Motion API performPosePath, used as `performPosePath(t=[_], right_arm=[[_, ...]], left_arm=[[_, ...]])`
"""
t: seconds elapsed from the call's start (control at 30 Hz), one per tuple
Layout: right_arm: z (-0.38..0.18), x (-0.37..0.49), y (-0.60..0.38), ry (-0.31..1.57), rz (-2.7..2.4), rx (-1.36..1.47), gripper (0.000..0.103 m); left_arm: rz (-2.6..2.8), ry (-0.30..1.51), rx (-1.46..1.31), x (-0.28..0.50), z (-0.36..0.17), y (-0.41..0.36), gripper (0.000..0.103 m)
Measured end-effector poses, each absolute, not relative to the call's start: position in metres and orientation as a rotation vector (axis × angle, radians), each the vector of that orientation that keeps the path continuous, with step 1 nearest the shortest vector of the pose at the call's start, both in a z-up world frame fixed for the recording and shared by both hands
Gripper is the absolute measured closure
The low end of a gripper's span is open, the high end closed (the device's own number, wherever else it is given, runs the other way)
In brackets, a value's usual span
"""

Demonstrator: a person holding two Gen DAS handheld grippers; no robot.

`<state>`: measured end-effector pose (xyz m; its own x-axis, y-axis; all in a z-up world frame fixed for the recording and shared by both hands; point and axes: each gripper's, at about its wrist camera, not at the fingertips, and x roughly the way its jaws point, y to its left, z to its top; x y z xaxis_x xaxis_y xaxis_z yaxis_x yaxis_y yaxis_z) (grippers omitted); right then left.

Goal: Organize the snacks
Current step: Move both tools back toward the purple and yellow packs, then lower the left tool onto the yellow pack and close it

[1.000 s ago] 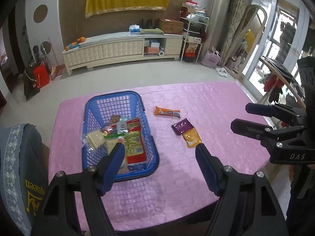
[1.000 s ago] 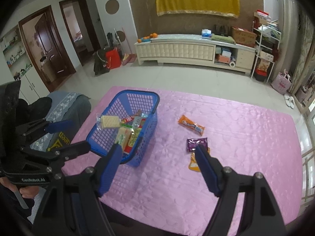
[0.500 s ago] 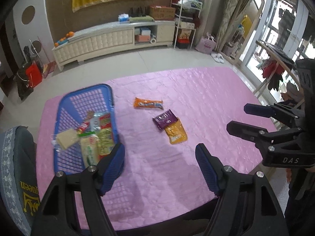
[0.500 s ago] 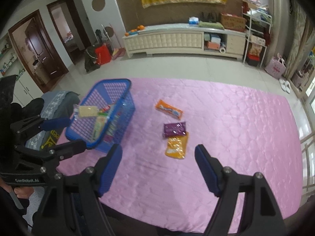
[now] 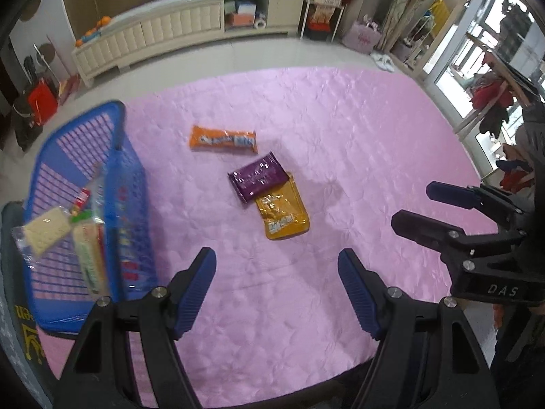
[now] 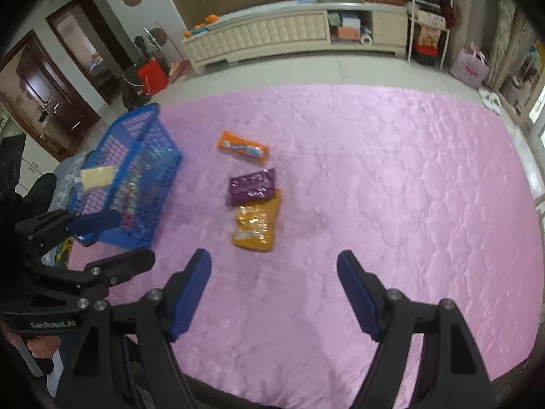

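A blue plastic basket [image 5: 129, 204] [image 6: 143, 170] holding several snack packets stands at the left of the pink table. Three packets lie loose mid-table: an orange one [image 5: 223, 139] [image 6: 243, 147], a purple one [image 5: 259, 177] [image 6: 252, 185], and a yellow one [image 5: 282, 214] [image 6: 256, 220] partly under the purple one. My left gripper [image 5: 276, 266] is open and empty, above the cloth just short of the yellow packet. My right gripper [image 6: 274, 266] is open and empty, also short of the yellow packet. Each gripper shows in the other's view, the right [image 5: 425, 208] and the left [image 6: 126, 238].
The pink quilted tablecloth [image 5: 340, 136] covers the table. A grey chair back [image 5: 13, 323] stands at the near left corner. A cream cabinet [image 6: 289, 34] lines the far wall, and a clothes rack [image 5: 494, 102] stands to the right.
Both grippers have swung right and come lower and nearer to the table; the basket has slid to the left of both views and the three loose packets now lie centred ahead.
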<state>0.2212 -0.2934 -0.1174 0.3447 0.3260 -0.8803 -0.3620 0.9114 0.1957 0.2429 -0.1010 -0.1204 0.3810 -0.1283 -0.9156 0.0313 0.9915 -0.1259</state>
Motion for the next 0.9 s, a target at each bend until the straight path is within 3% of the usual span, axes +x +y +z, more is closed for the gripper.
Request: performPosePath(t=[0.47, 0.83, 0.9], right_arm=[[-0.199, 0.27, -0.327, 1.286, 0.387, -0.006, 0.022], [-0.224, 0.291, -0.337, 1.325, 0.393, -0.015, 0.022], [-0.225, 0.291, -0.339, 1.329, 0.4, -0.01, 0.022]], left_arm=[[-0.089, 1.355, -0.189, 0.314, -0.213, -0.12, 0.031], [-0.034, 1.418, -0.193, 0.345, -0.257, -0.127, 0.031], [-0.029, 1.41, -0.154, 0.346, -0.258, -0.133, 0.026]])
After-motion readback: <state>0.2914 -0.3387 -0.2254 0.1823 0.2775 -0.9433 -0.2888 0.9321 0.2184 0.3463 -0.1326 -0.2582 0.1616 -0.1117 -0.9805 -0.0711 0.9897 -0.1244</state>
